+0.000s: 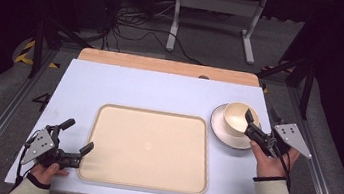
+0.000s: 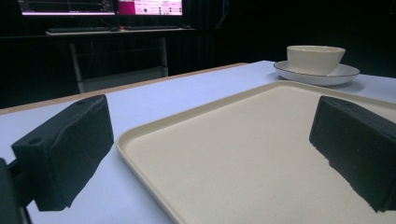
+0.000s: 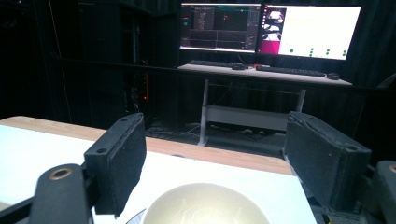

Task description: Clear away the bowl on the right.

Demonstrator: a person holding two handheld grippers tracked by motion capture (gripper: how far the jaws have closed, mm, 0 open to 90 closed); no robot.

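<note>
Left claw (image 1: pixel 77 136) spread wide, empty, straddling near-left corner of cream tray (image 1: pixel 144 174). Right claw (image 1: pixel 255 124) gaping, empty, over bowl (image 1: pixel 239 117) on saucer (image 1: pixel 221 132). Pale blue desk (image 1: pixel 136 85); dark room, lit monitors (image 3: pixel 271 30) behind.

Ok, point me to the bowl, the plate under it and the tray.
bowl (image 1: pixel 238 117): high view, inner wall.
plate (image 1: pixel 217 125): high view, left rim.
tray (image 1: pixel 148 147): high view, bare middle.

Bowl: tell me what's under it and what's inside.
The bowl stands on a white plate. Its visible inside looks empty, but the right gripper covers part of the rim and interior.
</note>
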